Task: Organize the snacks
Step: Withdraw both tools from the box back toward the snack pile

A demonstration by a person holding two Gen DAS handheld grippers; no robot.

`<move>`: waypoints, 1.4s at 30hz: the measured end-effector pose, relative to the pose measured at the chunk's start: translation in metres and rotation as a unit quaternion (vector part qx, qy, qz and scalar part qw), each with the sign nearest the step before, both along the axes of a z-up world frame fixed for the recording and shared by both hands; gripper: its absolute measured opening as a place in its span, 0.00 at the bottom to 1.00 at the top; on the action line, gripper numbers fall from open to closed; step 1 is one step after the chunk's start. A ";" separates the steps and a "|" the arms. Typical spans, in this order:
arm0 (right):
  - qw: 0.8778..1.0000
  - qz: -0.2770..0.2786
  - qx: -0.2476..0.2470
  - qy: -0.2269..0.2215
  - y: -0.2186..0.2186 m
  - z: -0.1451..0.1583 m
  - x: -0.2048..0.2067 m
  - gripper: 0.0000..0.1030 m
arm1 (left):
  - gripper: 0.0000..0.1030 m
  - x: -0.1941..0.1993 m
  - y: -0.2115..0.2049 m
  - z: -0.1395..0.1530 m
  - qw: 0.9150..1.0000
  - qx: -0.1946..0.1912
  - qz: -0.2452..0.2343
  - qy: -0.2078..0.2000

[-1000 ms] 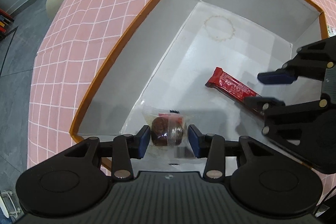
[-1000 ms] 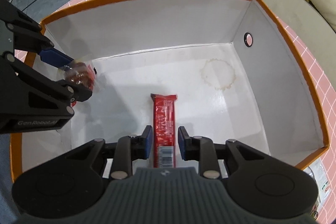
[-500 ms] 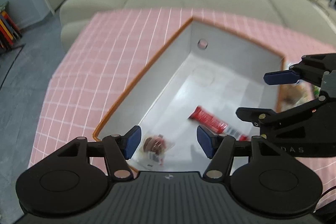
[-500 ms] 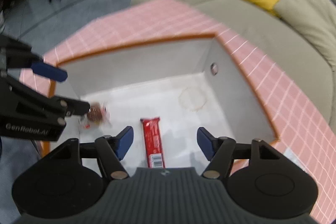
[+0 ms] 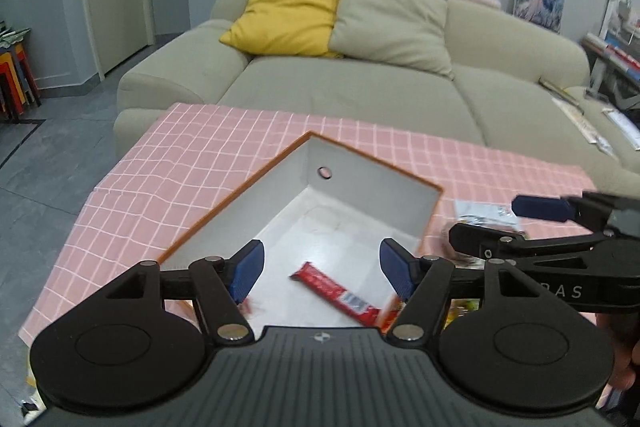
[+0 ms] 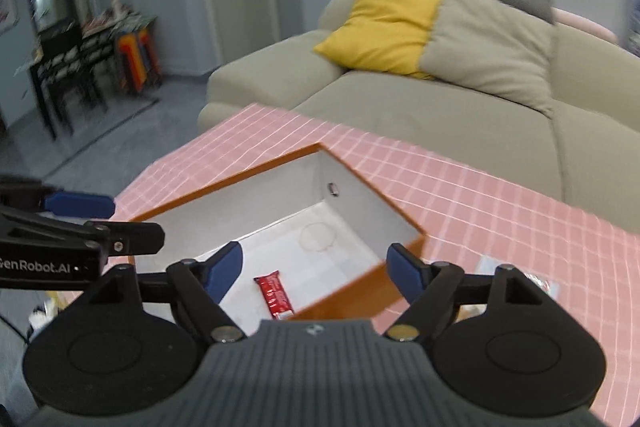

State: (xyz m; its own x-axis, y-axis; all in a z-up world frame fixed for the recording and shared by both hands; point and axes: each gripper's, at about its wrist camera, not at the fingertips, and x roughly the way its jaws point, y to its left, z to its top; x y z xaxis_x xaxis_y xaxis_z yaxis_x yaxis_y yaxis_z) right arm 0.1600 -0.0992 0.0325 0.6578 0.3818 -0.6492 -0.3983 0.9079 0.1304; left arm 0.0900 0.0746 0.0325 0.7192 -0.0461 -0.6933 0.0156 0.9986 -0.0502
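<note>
An orange-rimmed box (image 5: 240,189) with a white inside stands on the pink checked tablecloth; it also shows in the right wrist view (image 6: 224,183). A red snack bar (image 5: 334,293) lies on the box floor, also seen in the right wrist view (image 6: 276,295). A bit of a red and clear wrapper (image 5: 250,305) shows behind my left finger. My left gripper (image 5: 322,269) is open and empty, high above the box's near edge. My right gripper (image 6: 314,269) is open and empty above the box; it appears at the right of the left wrist view (image 5: 500,227).
More packaged snacks (image 5: 484,213) lie on the cloth right of the box, also visible in the right wrist view (image 6: 540,283). A beige sofa (image 5: 360,83) with a yellow cushion (image 5: 284,13) stands behind the table. Chairs and stools (image 6: 80,67) stand at the far left.
Both grippers opened, releasing the wrapped cake and the red bar into the box, then rose and pulled back. The view now takes in the sofa and room.
</note>
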 end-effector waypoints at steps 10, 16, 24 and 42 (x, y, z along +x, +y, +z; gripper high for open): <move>0.996 -0.082 0.012 -0.024 -0.051 -0.017 -0.072 0.76 | 0.77 -0.029 -0.039 -0.009 0.999 -0.045 -0.019 -0.019; 0.993 -0.121 -0.014 0.000 -0.082 -0.043 -0.100 0.77 | 0.78 -0.037 -0.061 -0.030 0.998 -0.052 -0.047 0.009; 0.985 -0.155 -0.067 0.021 -0.112 -0.086 -0.112 0.78 | 0.78 -0.043 -0.089 -0.062 0.995 -0.043 -0.081 0.047; 0.992 -0.067 -0.096 0.042 -0.088 -0.133 -0.079 0.78 | 0.77 -0.014 -0.094 -0.117 0.994 -0.037 -0.014 0.098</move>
State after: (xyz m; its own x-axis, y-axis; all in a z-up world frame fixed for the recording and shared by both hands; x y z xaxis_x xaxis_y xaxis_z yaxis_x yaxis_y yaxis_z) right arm 0.0809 -0.1871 -0.1009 0.6344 0.1585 -0.7566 -0.2664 0.9636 -0.0215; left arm 0.0756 -0.0192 -0.0844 0.5682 -0.1198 -0.8141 0.0256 0.9914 -0.1280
